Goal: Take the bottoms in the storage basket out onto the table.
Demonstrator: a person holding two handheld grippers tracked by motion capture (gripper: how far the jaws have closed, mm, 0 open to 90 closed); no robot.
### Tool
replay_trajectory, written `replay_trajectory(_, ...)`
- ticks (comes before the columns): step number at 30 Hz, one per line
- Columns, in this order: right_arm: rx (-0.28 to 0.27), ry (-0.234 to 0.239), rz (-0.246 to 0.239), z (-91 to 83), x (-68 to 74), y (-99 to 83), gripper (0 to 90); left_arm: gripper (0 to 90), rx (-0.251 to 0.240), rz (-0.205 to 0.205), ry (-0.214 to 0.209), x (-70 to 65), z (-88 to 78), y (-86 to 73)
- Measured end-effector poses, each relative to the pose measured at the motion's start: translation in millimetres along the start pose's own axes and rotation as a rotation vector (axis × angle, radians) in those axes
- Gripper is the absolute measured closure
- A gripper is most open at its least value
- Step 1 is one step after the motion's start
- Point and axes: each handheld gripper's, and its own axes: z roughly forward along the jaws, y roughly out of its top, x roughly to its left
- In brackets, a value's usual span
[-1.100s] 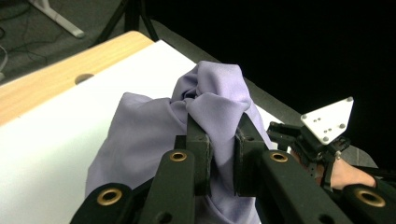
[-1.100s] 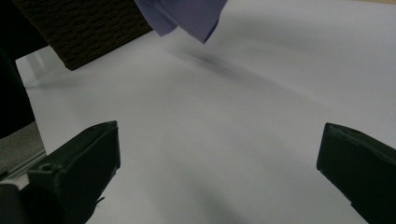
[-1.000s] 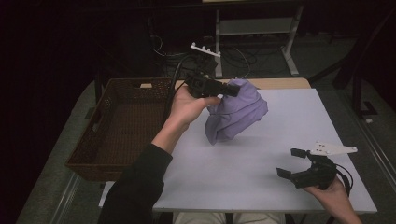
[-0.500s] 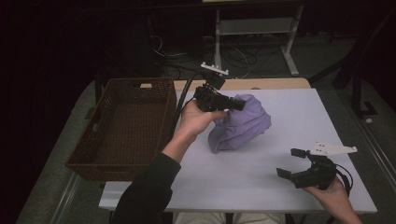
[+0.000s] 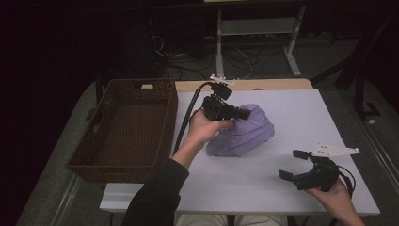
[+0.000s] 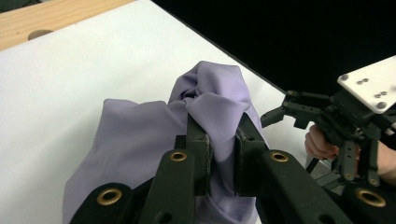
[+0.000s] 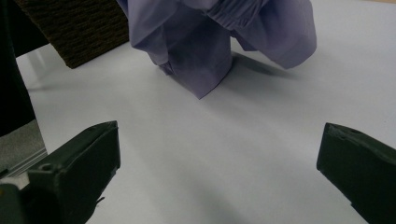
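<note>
Left tool (image 6: 219,154) clamped on a bunched fold of purple cloth (image 5: 247,132), bulk hanging below onto table (image 5: 301,108). Right tool (image 5: 301,165) wide, empty, near. Pinch looks shallow, perhaps; could slip free or snag basket (image 5: 127,127) rim.

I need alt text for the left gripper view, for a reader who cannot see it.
The left gripper is shut on a bunched fold of lilac cloth, above a white table. At right, farther off, a hand holds the right gripper.
</note>
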Motion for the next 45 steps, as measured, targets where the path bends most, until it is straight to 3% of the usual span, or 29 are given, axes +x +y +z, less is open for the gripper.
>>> replay_trajectory(20,0.005,0.003,-0.001,1.1,0.7,-0.2,0.0,79.3,0.032,-0.017,-0.015,7.6,35.6,-11.9)
replay_trajectory(35,0.011,0.006,-0.003,1.9,0.9,-0.4,0.0,76.9,0.069,0.001,-0.025,8.9,62.1,-21.1)
replay_trajectory(39,0.01,0.006,-0.004,1.9,1.0,-0.4,0.0,72.0,0.058,-0.009,-0.045,9.8,71.5,-26.6)
replay_trajectory(42,0.012,0.007,-0.006,2.1,1.3,-0.4,0.0,54.1,0.061,-0.028,-0.046,10.8,76.4,-29.4)
replay_trajectory(44,0.011,0.007,-0.007,2.0,1.3,-0.4,0.0,49.6,0.081,-0.015,-0.011,10.1,77.4,-30.5)
replay_trajectory(45,0.011,0.007,-0.005,2.1,1.3,-0.5,0.0,43.2,0.076,-0.005,0.038,8.2,76.2,-32.3)
